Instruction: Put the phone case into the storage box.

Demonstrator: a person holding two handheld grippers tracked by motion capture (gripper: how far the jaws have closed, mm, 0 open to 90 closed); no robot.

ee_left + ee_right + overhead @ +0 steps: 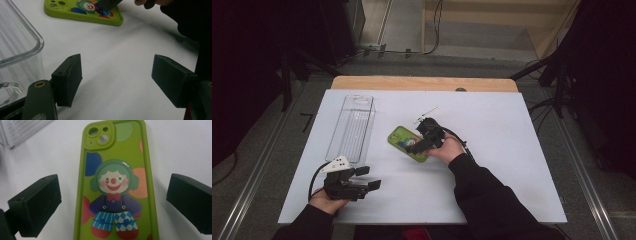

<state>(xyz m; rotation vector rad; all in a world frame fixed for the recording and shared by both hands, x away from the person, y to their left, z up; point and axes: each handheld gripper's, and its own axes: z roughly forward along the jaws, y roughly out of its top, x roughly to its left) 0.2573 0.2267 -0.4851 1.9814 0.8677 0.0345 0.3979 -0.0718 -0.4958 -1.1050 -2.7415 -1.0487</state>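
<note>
High view: a white surface [512, 150] with a person's two sleeved forearms coming in from the near edge, a claw in each hand.
Phone case: a green phone case [407, 143] lies flat near the middle of the surface, back side up, its long axis running at a slant from the far left toward the near right.
Case detail, right gripper view: the phone case [115, 182] shows a raised camera cutout at its far end and a cartoon clown with green hair, a red bow tie and checked blue trousers.
Right claw: the right claw [418, 145] hangs over the near end of the case, released, jaws spread wide; in the right gripper view the right claw [113, 202] has one jaw on each side of the case, both clear of its long edges.
Left claw: the left claw [368, 177] sits near the near left corner of the surface, well apart from the case, released with nothing between its jaws; in the left gripper view the left claw [116, 80] frames bare white surface.
Clear bin: a long transparent plastic bin [352, 127] stands toward the left edge of the surface, to the left of the case and just beyond the left claw; its rounded corner [22, 50] rises beside the left jaw in the left gripper view.
Left gripper view, far end: the phone case [75, 11] lies beyond the jaws with the right claw's dark tip over it.
</note>
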